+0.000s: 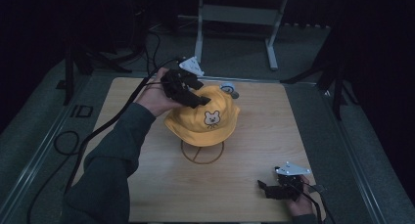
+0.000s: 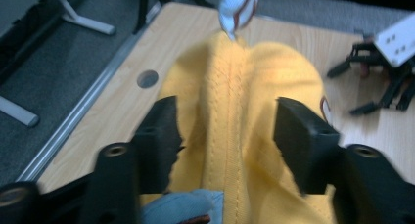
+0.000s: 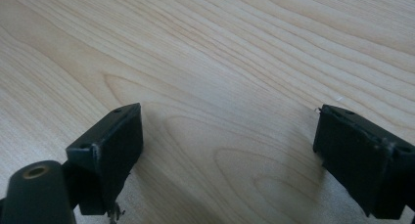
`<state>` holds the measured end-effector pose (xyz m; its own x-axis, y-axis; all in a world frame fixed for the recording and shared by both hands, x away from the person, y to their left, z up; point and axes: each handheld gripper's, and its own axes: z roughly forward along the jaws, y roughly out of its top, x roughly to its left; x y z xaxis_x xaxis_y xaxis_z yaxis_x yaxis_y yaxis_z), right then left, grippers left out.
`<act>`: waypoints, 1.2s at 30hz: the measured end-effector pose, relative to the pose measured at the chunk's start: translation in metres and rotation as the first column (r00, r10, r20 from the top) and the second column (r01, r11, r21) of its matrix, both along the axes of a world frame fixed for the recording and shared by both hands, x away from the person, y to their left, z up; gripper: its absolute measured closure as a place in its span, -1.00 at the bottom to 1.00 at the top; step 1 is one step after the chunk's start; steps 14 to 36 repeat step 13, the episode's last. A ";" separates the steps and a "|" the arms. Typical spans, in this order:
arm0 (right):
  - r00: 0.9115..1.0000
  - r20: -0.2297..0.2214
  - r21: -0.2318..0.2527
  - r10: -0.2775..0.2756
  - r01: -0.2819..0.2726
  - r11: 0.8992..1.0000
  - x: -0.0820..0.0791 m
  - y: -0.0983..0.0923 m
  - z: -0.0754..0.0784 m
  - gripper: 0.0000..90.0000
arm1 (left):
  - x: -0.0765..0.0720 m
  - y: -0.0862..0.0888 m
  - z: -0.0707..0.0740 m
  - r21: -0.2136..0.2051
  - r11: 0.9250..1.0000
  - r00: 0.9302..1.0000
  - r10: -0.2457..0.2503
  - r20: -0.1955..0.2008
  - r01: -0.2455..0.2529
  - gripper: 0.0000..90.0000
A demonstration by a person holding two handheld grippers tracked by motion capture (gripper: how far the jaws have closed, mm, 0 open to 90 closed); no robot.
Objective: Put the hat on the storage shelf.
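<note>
Right now your left gripper [image 1: 198,100] sits over the crown of the yellow fabric bucket hat with a small bear face stitched on its front [image 1: 205,117], and its jaws stand wide apart. In the left gripper view the two black jaws flank a raised ridge of the yellow cloth along the hat's centre seam; the cloth rises between them, and you can see gaps of fabric between the ridge and each pad, so they are not pinching it. Whether the pads brush the cloth lower down you cannot tell from these pictures.

That hat rests on a thin round wire stand [image 1: 201,154] near the middle of the light wooden table [image 1: 147,185], a little toward the far side, with the bear face turned toward you. Just behind the hat, at its far rim, a small white and blue tag [image 1: 228,89] sticks out; the left gripper view shows it blurred beyond the top of the seam.

Your right gripper [image 1: 262,189] lies low at the near right corner of the table, well apart from the hat. Its jaws are spread wide over bare wood grain, with nothing between them.
</note>
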<state>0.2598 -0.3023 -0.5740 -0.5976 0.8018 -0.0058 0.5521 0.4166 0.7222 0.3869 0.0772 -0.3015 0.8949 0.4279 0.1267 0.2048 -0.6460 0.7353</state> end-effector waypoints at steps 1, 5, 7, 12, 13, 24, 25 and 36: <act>1.000 0.000 0.000 0.000 0.000 1.000 0.000 0.000 0.000 -0.75 | 0.000 0.002 0.002 -0.010 1.000 1.000 0.005 0.004 -0.005 -0.19; 1.000 0.000 0.000 0.000 0.000 1.000 0.000 0.000 0.000 -0.75 | -0.002 0.011 0.009 -0.032 0.998 0.998 0.054 0.019 -0.054 -0.33; 1.000 0.000 0.000 0.000 0.000 1.000 0.000 0.000 0.000 -0.75 | -0.001 0.016 0.012 -0.047 0.996 0.997 0.080 0.015 -0.080 -0.36; 1.000 0.000 0.000 0.000 0.000 1.000 0.000 0.000 0.000 -0.75 | -0.002 0.035 0.018 -0.089 0.989 0.992 0.124 0.024 -0.122 -0.37; 1.000 0.000 0.000 0.000 0.000 1.000 0.000 0.000 0.000 -0.75 | -0.003 0.039 0.018 -0.097 0.987 0.991 0.131 0.029 -0.128 -0.37; 1.000 0.000 0.000 0.000 0.000 1.000 0.000 0.000 0.000 -0.75 | -0.003 0.039 0.018 -0.097 0.987 0.991 0.131 0.029 -0.128 -0.37; 1.000 0.000 0.000 0.000 0.000 1.000 0.000 0.000 0.000 -0.75 | -0.003 0.039 0.018 -0.097 0.987 0.991 0.131 0.029 -0.128 -0.37; 1.000 0.000 0.000 0.000 0.000 1.000 0.000 0.000 0.000 -0.75 | -0.003 0.039 0.018 -0.097 0.987 0.991 0.131 0.029 -0.128 -0.37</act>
